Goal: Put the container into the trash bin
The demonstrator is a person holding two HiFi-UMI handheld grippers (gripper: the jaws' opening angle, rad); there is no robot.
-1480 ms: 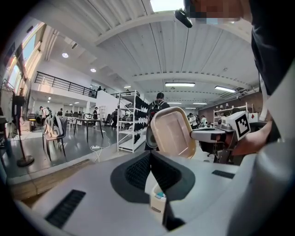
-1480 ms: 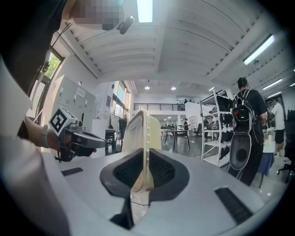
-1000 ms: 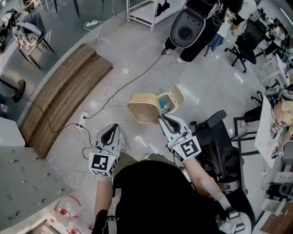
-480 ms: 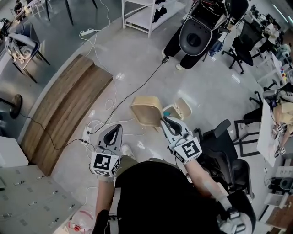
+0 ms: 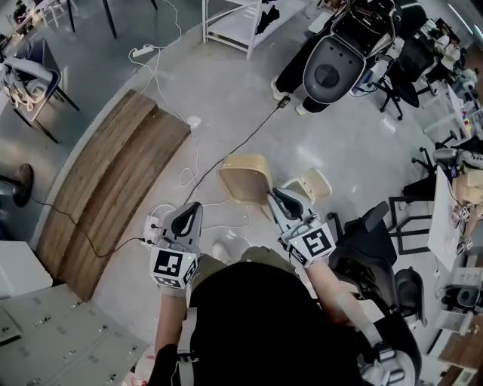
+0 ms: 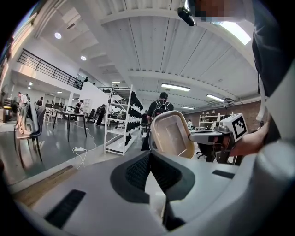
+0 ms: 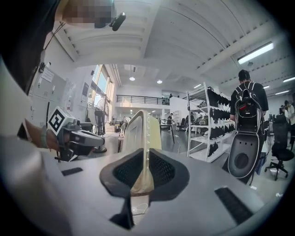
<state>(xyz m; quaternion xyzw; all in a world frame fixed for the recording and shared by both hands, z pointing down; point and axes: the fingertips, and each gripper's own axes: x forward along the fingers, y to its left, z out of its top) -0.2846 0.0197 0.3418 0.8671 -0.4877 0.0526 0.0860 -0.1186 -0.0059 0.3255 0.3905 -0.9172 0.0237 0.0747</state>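
My right gripper (image 5: 273, 197) is shut on the rim of a beige plastic container (image 5: 245, 177), which it holds up on edge above the floor. In the right gripper view the container (image 7: 143, 133) stands edge-on between the pads of that gripper (image 7: 145, 177). The left gripper (image 5: 189, 212) is shut and holds nothing, level with the right one and to its left; its jaws (image 6: 150, 159) meet in its own view, where the container (image 6: 173, 136) shows at the right. A small beige trash bin (image 5: 313, 185) with its lid up stands on the floor just right of the right gripper.
White and black cables (image 5: 226, 143) and a power strip (image 5: 155, 224) lie on the floor ahead. A wooden platform (image 5: 113, 181) is at the left, a black office chair (image 5: 370, 249) at the right, a white rack (image 5: 241, 22) and a person (image 7: 249, 110) farther off.
Both grippers have travelled together across the floor with the container still gripped. The trash bin has slid from beside the container to the right of the right gripper.
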